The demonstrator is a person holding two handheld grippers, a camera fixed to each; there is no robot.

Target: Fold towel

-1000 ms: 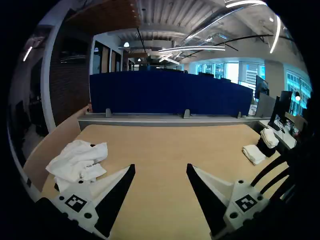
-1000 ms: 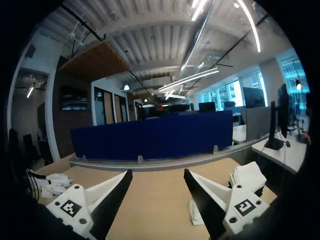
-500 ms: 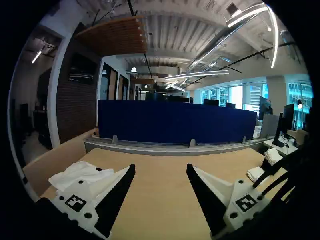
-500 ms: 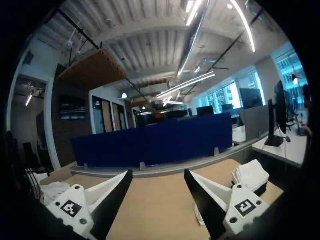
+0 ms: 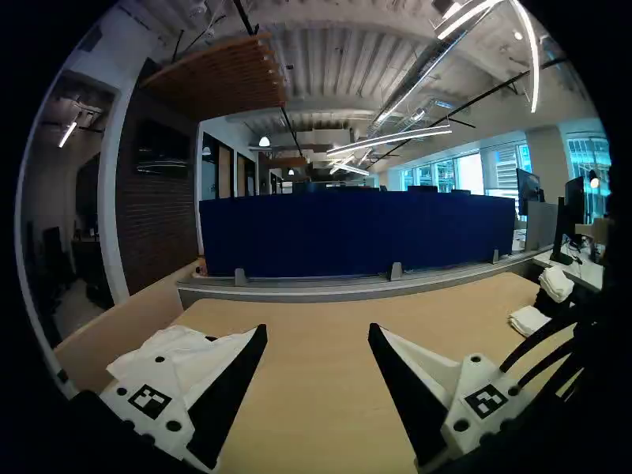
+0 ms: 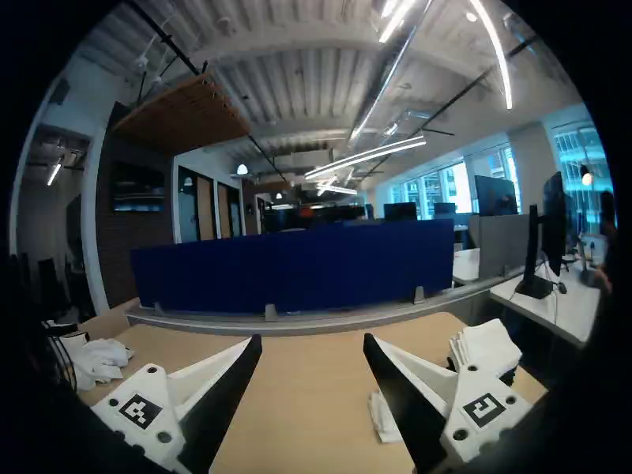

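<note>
So both claws are wide open with nothing in them, just hanging over the bare wooden table (image 5: 316, 308). The left claw (image 5: 316, 327) has the towel (image 5: 166, 351) sitting just past its left finger, partly tucked behind it. From the right claw (image 6: 311, 338) the same white heap (image 6: 99, 357) is way off at the far left end of the table. It's a rumpled pile, white, bunched into soft ridges with no flat side showing. My guess is it's light and floppy, so it'll droop from wherever you pinch it and drag a bit on the wood rather than slide as one piece. No worries about breaking anything. I'd grab it by two corners along one hem so it hangs open, but honestly I can't make out a corner in that lump from here; might need a lift and shake first. Over on the right end there's a stack of folded towels (image 6: 488, 347), so that's presumably where it ends up.
</note>
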